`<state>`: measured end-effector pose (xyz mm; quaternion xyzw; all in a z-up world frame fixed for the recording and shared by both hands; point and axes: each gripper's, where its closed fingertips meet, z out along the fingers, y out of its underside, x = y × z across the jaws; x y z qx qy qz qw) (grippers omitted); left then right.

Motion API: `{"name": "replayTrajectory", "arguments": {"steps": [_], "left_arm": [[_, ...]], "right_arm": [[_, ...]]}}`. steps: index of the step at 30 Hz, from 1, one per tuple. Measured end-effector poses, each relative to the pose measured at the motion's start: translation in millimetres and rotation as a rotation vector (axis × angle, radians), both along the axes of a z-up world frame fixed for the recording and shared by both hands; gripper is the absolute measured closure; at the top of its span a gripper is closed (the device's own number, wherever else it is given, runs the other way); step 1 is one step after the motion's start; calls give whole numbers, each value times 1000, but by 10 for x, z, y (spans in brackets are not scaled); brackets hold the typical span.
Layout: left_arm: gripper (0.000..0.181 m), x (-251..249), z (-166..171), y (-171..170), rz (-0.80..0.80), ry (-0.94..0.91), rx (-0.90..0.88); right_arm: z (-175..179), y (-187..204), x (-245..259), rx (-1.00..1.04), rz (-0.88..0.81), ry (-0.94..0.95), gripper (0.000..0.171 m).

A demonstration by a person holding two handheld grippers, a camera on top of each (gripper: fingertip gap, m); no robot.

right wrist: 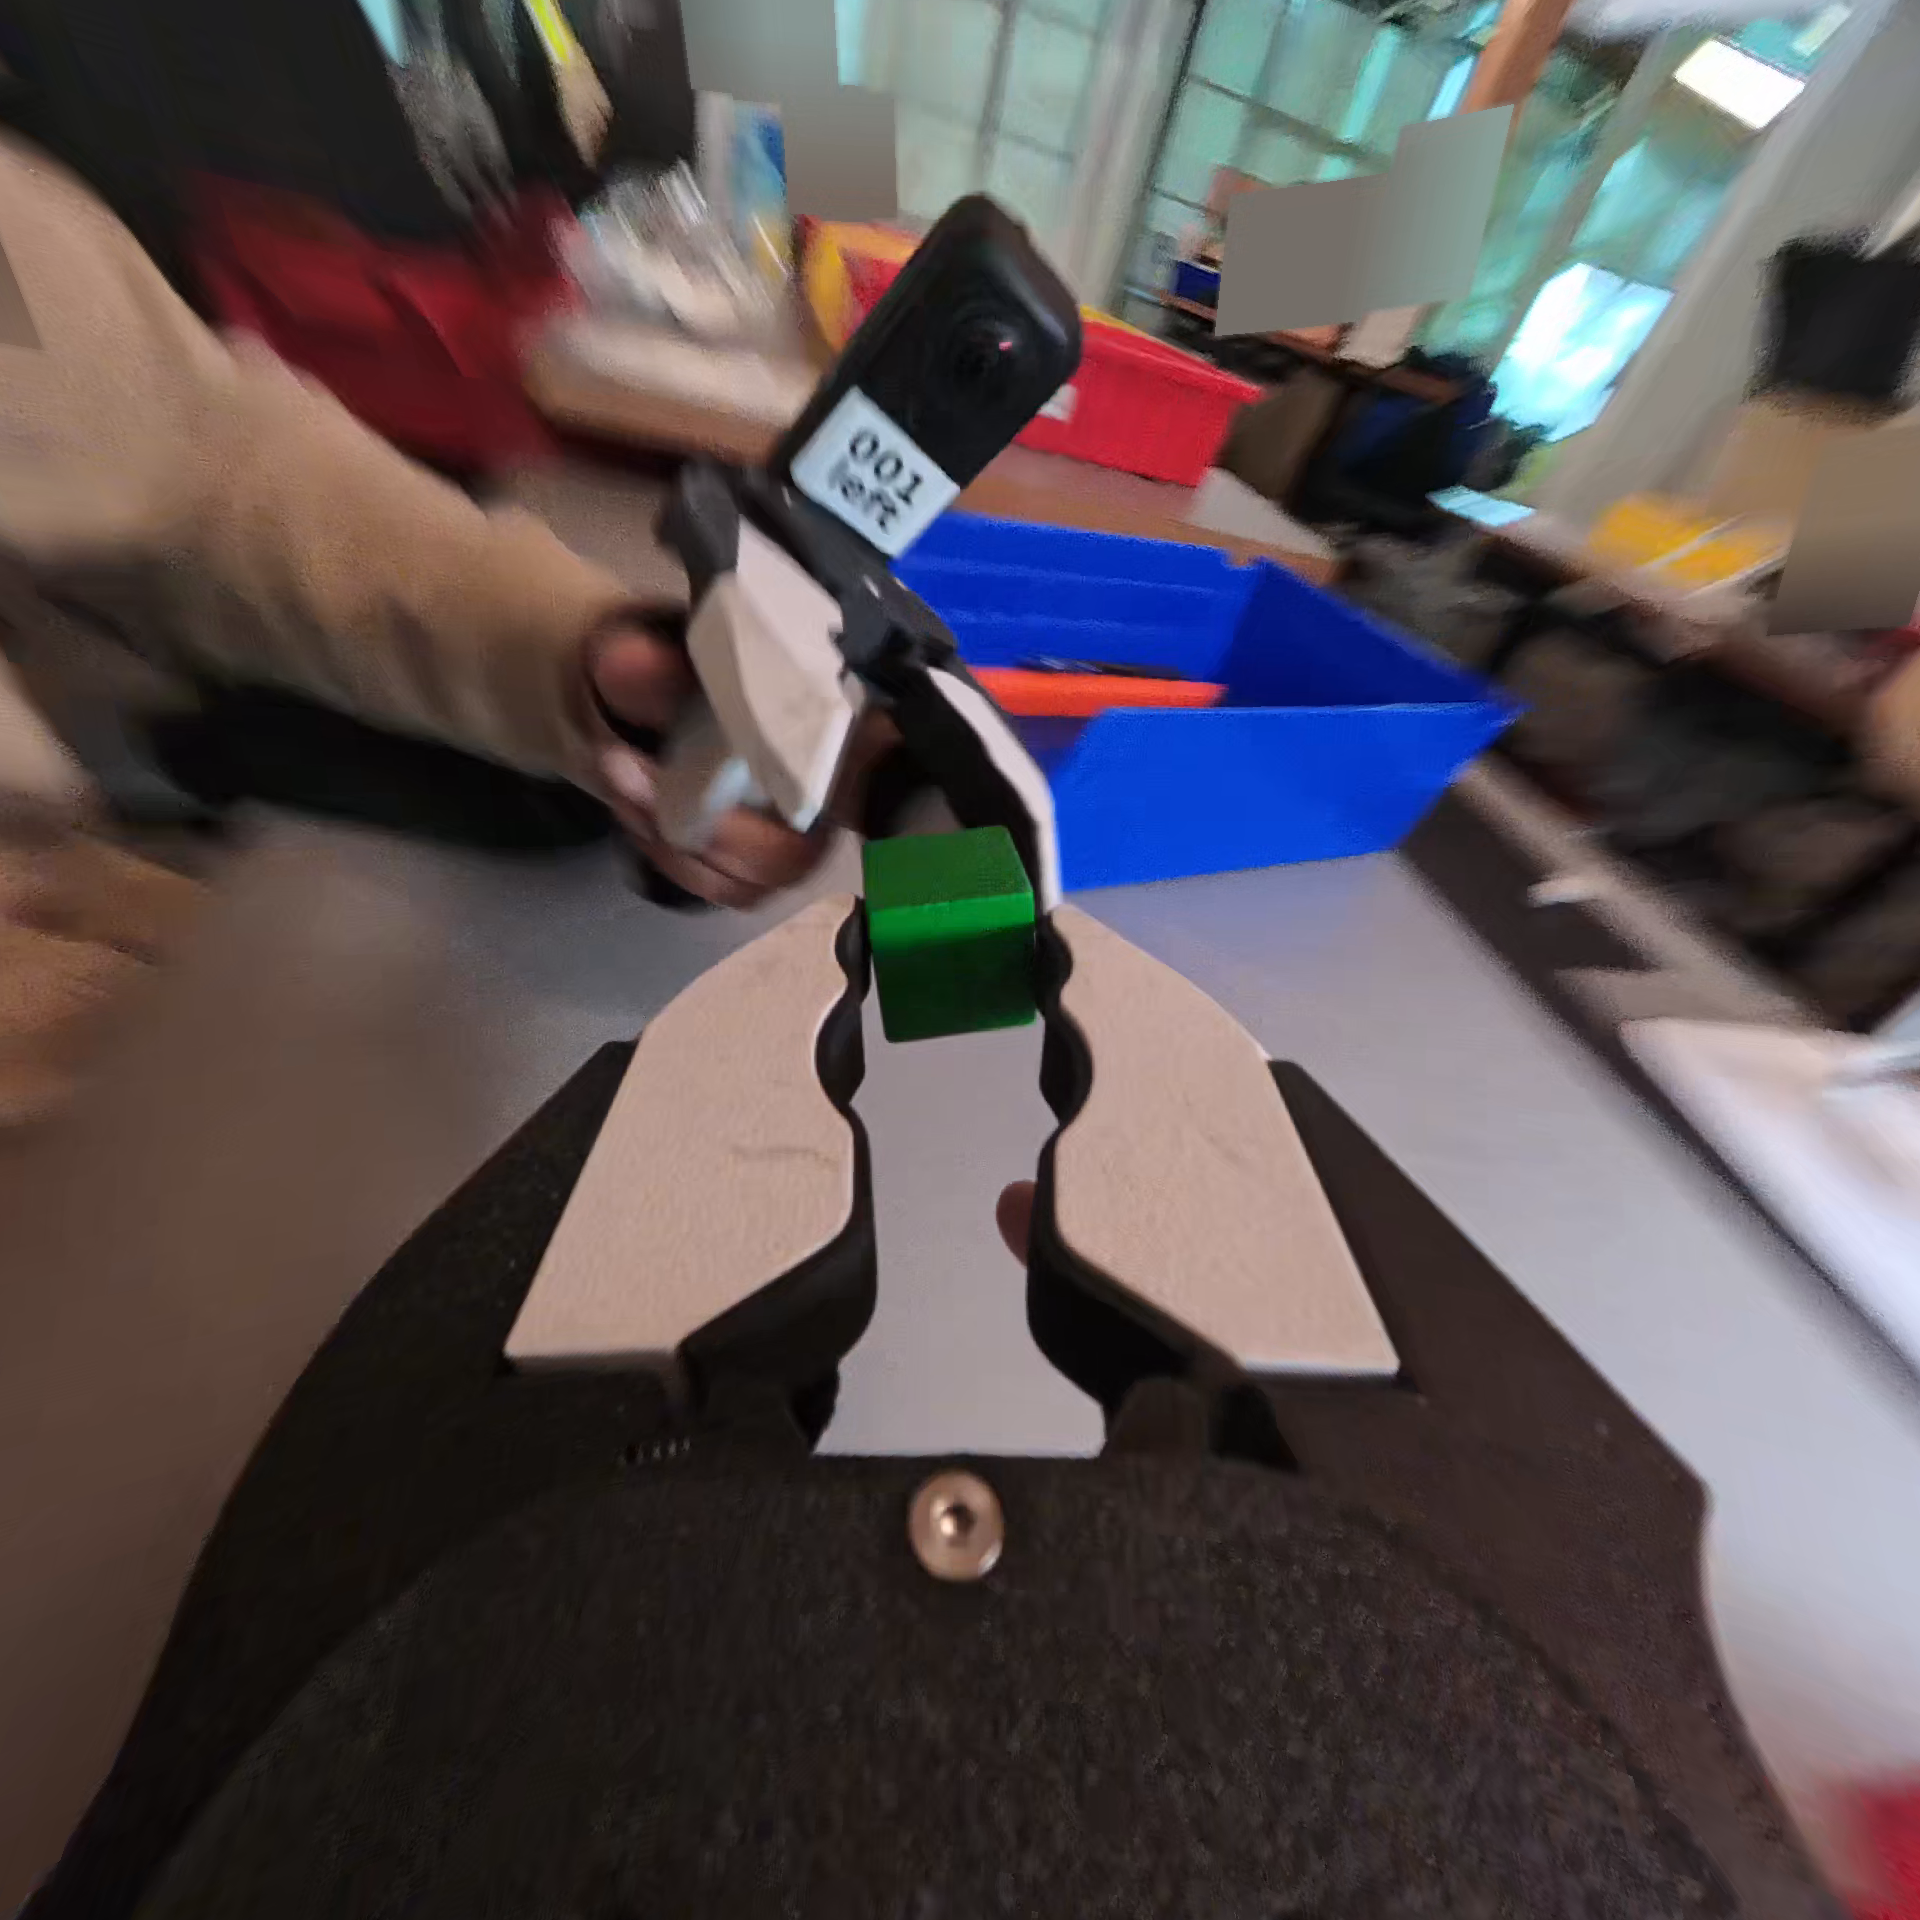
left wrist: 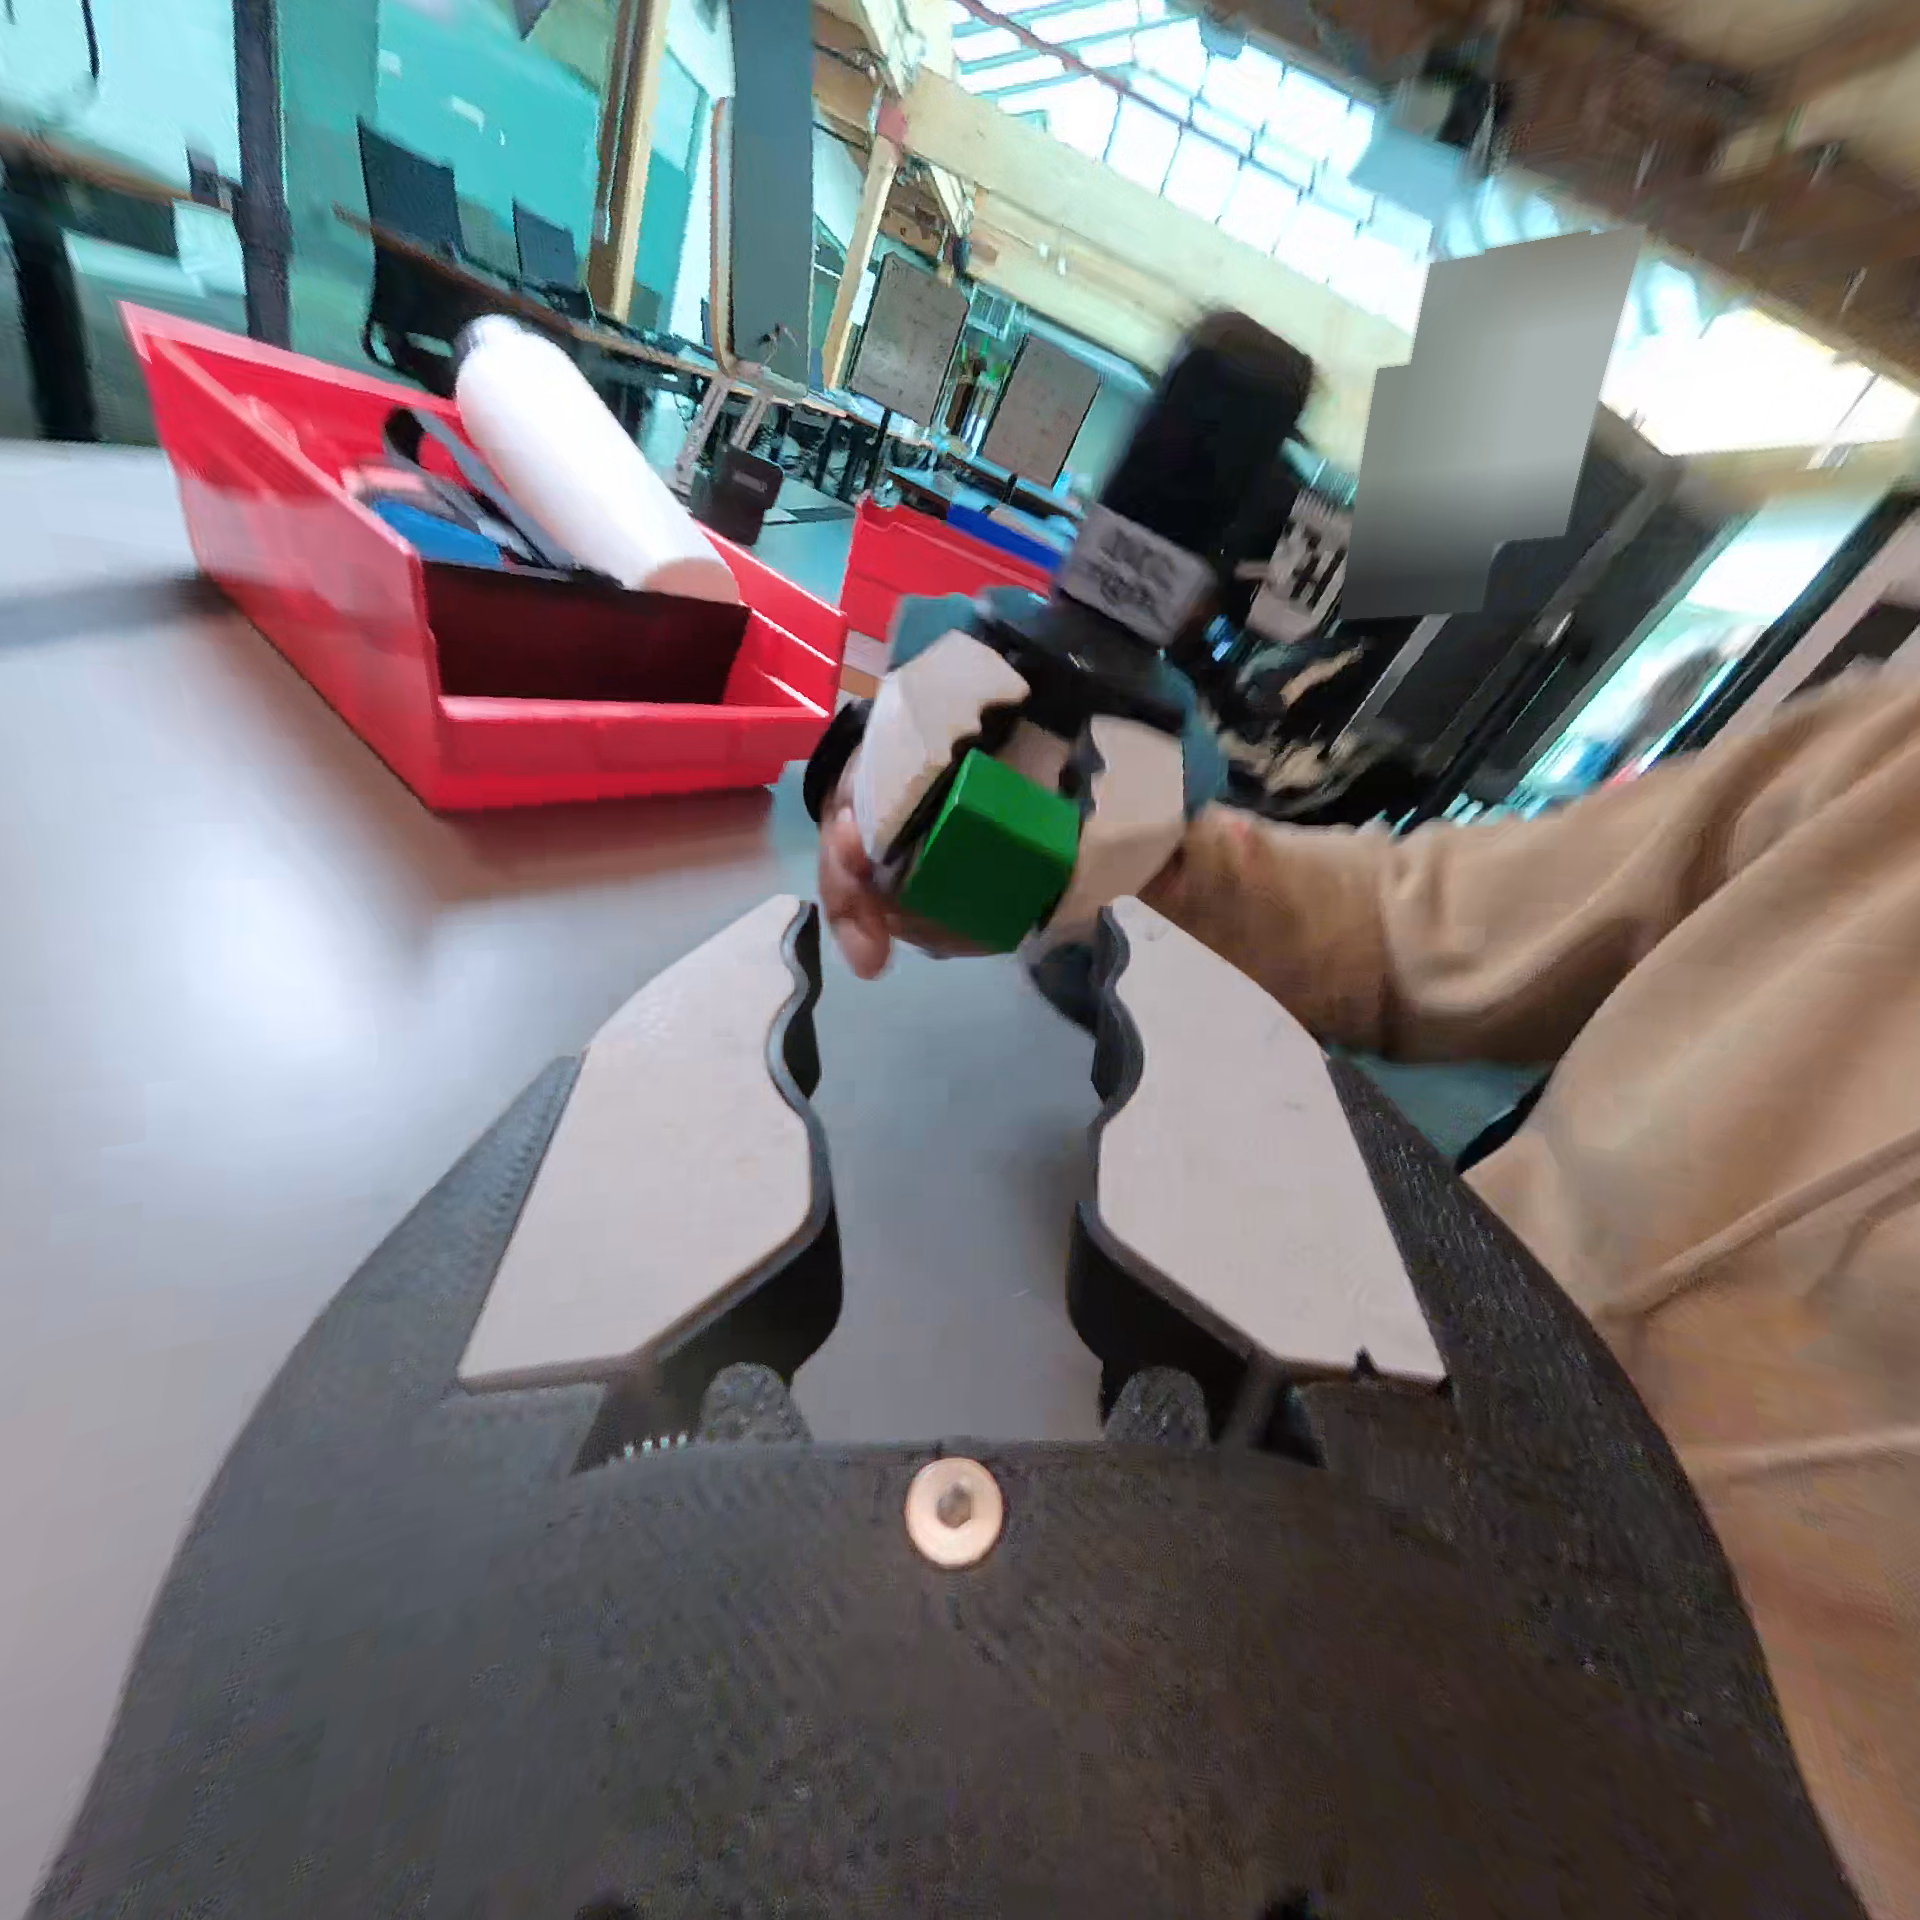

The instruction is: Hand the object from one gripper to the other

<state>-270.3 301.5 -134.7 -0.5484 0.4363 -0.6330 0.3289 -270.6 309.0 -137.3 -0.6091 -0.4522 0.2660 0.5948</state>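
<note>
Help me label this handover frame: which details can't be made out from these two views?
- Left wrist view: contents of the red bin are blurred, half hidden by a white roll.
- Right wrist view: whether the left gripper touches the green cube; the cube hides its fingertips.
- Right wrist view: blue bin interior, behind its wall.

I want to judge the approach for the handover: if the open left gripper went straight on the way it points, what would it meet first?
Most likely the green cube, held just beyond the left gripper fingertips by the right gripper. Depth is hard to judge.
</note>
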Motion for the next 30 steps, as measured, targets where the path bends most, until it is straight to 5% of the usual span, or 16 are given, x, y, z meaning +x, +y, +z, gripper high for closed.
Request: {"name": "replayTrajectory", "arguments": {"steps": [4,7,15,19,23,30], "left_arm": [[133,-32,-60,-118,4,31,384],[134,-39,-94,-244,-28,28,532],[135,-52,-186,-470,-112,33,700],[150,-27,-194,-471,-68,31,783],[151,-7,-103,-213,78,59,710],[152,26,-198,152,135,156,13]], "right_arm": [[92,-251,-39,-580,341,308,142],[-97,-466,-139,-838,499,260,142],[-123,-621,-288,-930,574,255,143],[-127,-561,-295,-955,548,292,143],[-94,-287,-218,-847,394,363,131],[-163,73,-51,-63,-25,-25,113]]}}
